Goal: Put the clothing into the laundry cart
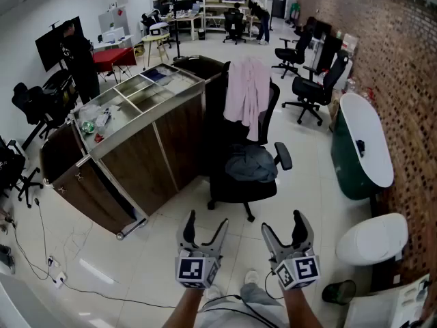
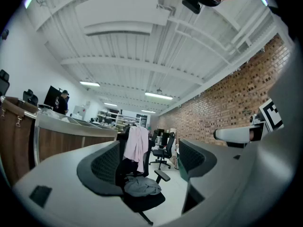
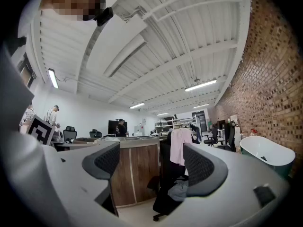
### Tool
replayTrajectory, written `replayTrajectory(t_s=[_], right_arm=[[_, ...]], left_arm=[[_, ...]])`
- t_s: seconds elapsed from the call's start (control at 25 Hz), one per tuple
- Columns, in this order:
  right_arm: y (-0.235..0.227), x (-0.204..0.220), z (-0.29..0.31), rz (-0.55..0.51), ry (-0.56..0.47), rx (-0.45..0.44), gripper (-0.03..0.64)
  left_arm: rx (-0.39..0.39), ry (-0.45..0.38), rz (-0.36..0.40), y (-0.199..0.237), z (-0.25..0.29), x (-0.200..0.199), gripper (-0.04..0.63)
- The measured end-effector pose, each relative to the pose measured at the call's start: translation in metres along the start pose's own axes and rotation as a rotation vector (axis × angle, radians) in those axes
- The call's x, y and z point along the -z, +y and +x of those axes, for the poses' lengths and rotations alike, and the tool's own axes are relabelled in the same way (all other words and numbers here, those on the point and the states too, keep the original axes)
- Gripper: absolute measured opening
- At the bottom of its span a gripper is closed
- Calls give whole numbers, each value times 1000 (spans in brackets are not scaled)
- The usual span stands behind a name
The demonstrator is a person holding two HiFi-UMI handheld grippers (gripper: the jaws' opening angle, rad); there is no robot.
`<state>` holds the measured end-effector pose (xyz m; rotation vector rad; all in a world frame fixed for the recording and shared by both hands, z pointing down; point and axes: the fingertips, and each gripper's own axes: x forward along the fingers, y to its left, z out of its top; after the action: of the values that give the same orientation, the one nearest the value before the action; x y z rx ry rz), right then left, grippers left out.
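two garments [image 1: 249,98] on chair [image 1: 235,186], beyond tools [image 1: 207,219] [image 1: 282,222]

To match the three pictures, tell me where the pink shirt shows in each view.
Head view: the pink shirt is upper middle, draped over a chair back.
Left gripper view: just left of centre and below the middle, framed between the jaws.
Right gripper view: right of centre, low, just left of the right-hand jaw.
Shared landmark: the black office chair it hangs on, with grey clothing on the seat.
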<state>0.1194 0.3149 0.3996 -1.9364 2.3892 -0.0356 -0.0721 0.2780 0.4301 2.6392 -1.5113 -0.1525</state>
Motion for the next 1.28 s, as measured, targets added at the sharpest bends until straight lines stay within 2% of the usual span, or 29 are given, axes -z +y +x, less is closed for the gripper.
replayTrajectory(t_s=[0.16,0.56,0.72,0.8,1.12,1.28], right_arm=[[-19,1,14,29,-11,-18,454],[-111,-20,38,83,-88,-78,454],[-148,-16,35,90,-101,-67,453],[-162,-10,33,105,-102,-63,453],[-186,1,48,132,-90,-75,453],[-190,15,61,130,-64,-69,453]], left_arm=[[-29,-7,25,-1,23,-9,380],[-47,-23,109,-71,88,-25,380],[-96,-39,148,-82,99,-21,380],[-94,-40,144,-98,107,-28,379],[-62,-2,166,-128,140,-27,380],[-45,20,153,-123,156,-15,380]])
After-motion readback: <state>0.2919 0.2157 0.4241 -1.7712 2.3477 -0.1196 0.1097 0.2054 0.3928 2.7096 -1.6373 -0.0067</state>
